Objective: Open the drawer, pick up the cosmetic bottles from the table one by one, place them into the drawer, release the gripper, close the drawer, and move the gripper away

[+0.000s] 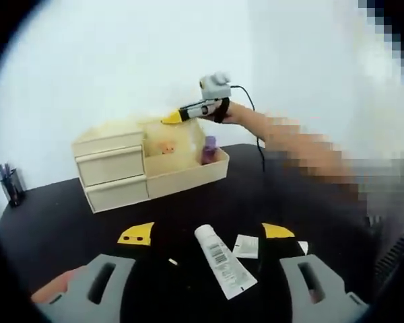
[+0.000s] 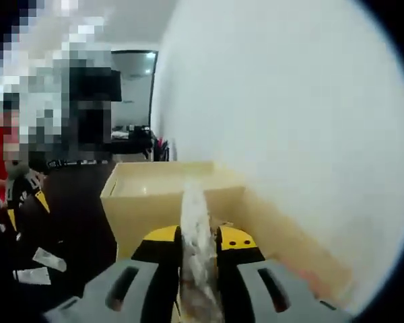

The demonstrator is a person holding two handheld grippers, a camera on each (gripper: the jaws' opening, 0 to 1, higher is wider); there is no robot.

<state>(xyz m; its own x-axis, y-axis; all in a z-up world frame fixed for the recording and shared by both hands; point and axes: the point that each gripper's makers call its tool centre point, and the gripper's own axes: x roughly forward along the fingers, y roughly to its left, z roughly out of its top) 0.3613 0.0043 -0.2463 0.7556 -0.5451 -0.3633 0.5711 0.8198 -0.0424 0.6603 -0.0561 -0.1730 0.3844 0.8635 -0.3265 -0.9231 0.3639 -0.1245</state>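
Note:
My left gripper [image 1: 207,233] hangs open low over the black table [image 1: 67,229]. A white cosmetic tube [image 1: 223,262] with a barcode lies between its yellow-tipped jaws, beside a small white sachet [image 1: 246,246]. The wooden drawer unit [image 1: 111,168] stands at the back, its long drawer [image 1: 188,173] pulled out to the right. A purple bottle [image 1: 209,149] and a small orange item [image 1: 167,148] sit inside. My right gripper [image 1: 188,112] hovers above that drawer. In the right gripper view my right gripper [image 2: 196,243] is shut on a pale, blurred bottle [image 2: 192,205] over the open drawer [image 2: 155,198].
A dark pen holder [image 1: 11,184] stands at the table's far left. A white wall rises close behind the drawer unit. A person's arm [image 1: 289,138] reaches in from the right. Two white sachets [image 2: 48,260] lie on the table in the right gripper view.

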